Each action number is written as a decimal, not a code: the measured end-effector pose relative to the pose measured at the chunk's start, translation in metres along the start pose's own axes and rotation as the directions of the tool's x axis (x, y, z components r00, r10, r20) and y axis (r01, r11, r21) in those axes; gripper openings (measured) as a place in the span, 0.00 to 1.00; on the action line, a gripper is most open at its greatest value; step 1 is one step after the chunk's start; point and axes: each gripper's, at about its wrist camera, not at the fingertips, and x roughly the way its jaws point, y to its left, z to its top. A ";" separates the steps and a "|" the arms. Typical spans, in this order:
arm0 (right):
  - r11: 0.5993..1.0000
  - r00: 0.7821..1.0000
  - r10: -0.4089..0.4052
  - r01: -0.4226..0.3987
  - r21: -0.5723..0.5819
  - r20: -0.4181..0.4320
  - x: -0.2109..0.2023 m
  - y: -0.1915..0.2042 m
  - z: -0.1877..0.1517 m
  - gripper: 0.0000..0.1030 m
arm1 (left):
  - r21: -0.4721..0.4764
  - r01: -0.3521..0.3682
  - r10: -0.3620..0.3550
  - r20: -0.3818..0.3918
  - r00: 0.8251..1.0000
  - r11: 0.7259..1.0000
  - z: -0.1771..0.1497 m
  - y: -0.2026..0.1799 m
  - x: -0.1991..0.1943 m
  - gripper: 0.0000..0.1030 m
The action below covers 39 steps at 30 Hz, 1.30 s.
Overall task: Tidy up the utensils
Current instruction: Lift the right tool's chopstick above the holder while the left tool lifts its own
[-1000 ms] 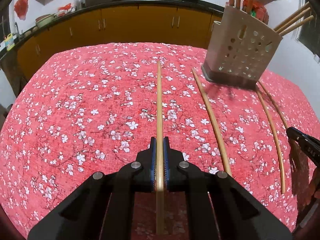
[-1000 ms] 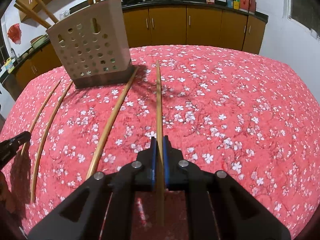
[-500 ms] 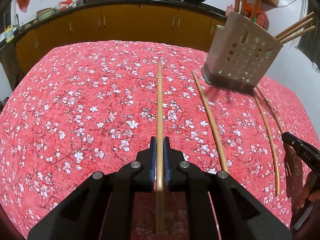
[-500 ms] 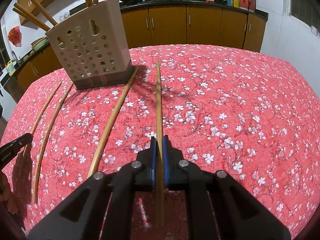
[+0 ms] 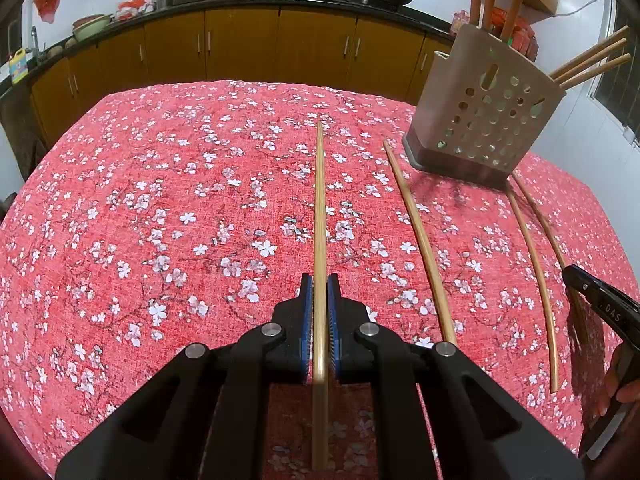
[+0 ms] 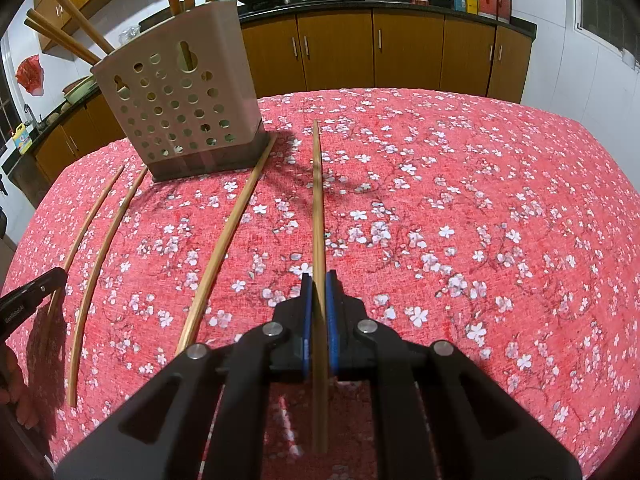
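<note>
My left gripper (image 5: 319, 280) is shut on a bamboo chopstick (image 5: 319, 208) that points forward over the red floral tablecloth. My right gripper (image 6: 319, 278) is shut on another chopstick (image 6: 317, 200), also pointing forward. A beige perforated utensil holder (image 5: 486, 120) with several chopsticks in it stands at the far right in the left wrist view and at the far left in the right wrist view (image 6: 180, 108). Three loose chopsticks lie on the cloth: one near the holder (image 5: 420, 240) (image 6: 228, 236), two further out (image 5: 532, 256) (image 6: 106, 248).
The tablecloth (image 5: 160, 220) covers the whole table. Brown kitchen cabinets (image 5: 240, 48) with woks on the counter run behind the table. The other gripper's tip shows at each view's side edge, right (image 5: 600, 304) and left (image 6: 32, 292).
Both grippers have risen a little with their chopsticks; the holder and table appear slightly lower in both views. The loose chopsticks have not moved.
</note>
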 end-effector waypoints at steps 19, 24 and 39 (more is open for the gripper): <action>1.000 1.000 0.002 -0.002 0.002 -0.001 0.000 -0.001 0.000 0.08 | 0.001 0.001 -0.001 0.000 1.000 1.000 0.000 0.000 0.001 0.09; 1.000 1.000 0.003 -0.003 0.004 -0.002 0.000 0.000 0.001 0.08 | 0.001 0.001 -0.001 0.000 1.000 1.000 0.000 0.001 0.001 0.09; 1.000 1.000 0.017 -0.017 0.011 -0.003 -0.006 -0.002 -0.005 0.08 | 0.047 -0.041 0.041 -0.002 0.999 0.998 -0.008 -0.010 -0.004 0.08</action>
